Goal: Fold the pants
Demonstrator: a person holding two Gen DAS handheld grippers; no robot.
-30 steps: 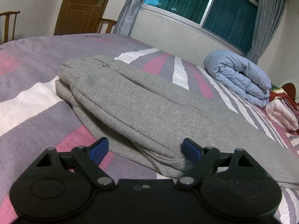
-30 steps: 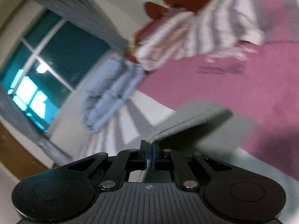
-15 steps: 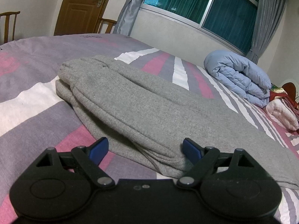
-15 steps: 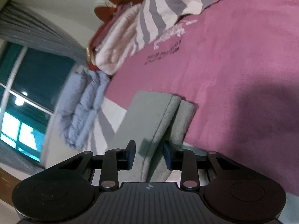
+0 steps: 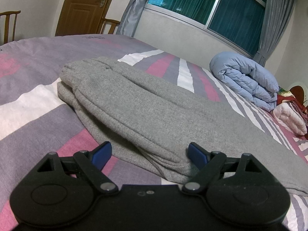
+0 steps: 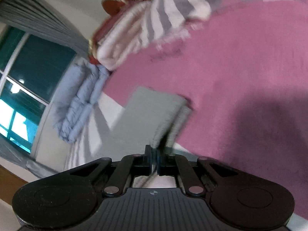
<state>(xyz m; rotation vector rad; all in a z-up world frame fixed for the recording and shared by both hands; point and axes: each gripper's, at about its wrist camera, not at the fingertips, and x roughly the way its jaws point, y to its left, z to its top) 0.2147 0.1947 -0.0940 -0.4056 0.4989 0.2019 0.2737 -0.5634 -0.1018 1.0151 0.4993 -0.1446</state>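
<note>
one right gripper [image 6: 154, 158] newly clamped on pants [image 6: 150, 115]

This was a bedroom in a home. A bed [image 5: 38, 105] with a cover striped in purple, pink and white filled most of the left wrist frame. A rolled blue quilt [image 5: 244, 82] lay at the right, with folded bedding [image 5: 288, 115] just beyond it. A panelled wooden door [image 5: 84, 5] stood at upper left, wooden chairs [image 5: 9, 23] near it, and grey curtains [image 5: 277, 17] framed a wide window [image 5: 211, 3] across the top.
</note>
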